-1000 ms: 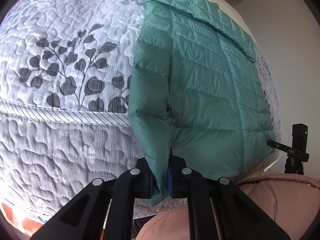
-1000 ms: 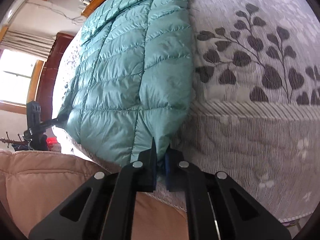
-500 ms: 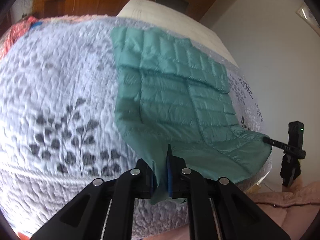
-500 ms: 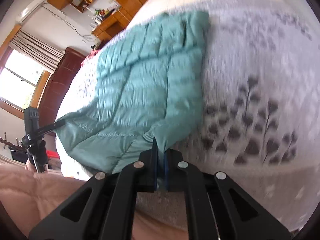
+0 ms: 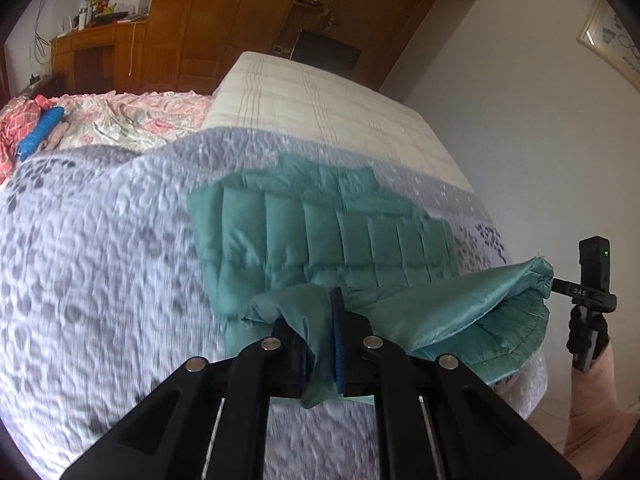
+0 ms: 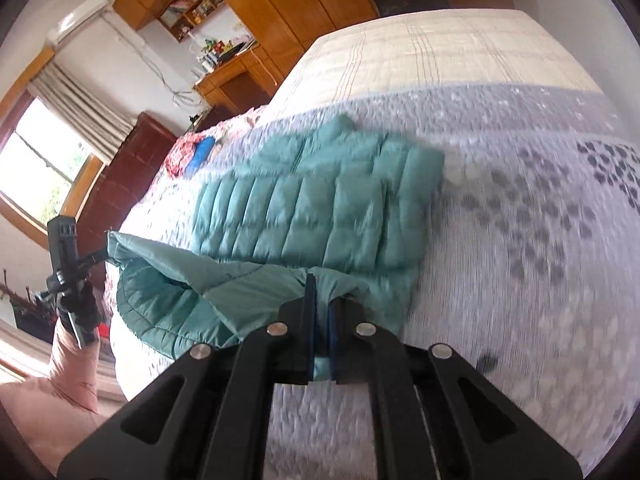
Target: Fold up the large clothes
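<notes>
A teal quilted down jacket (image 5: 320,240) lies on the grey-and-white leaf-patterned bed quilt (image 5: 100,280), collar toward the far end. Its near hem is lifted off the bed and curls over, showing the smooth lining (image 5: 460,304). My left gripper (image 5: 320,344) is shut on one hem corner; the far corner is pinched by the other gripper (image 5: 560,286), seen at the right edge. In the right wrist view the same jacket (image 6: 320,208) spreads ahead, and my right gripper (image 6: 320,320) is shut on its hem corner, with the left gripper (image 6: 98,258) holding the opposite corner at left.
A striped cream mattress cover (image 5: 320,96) lies beyond the quilt, with a pink floral blanket (image 5: 120,120) and a blue bundle (image 5: 40,132) at far left. Wooden cabinets (image 5: 200,20) and a white wall (image 5: 520,120) bound the room. A pink sleeve (image 6: 76,364) shows at lower left.
Both grippers have risen and carried the jacket's hem up off the bed edge and toward the collar. The hem now curls over the body, lining outward.
</notes>
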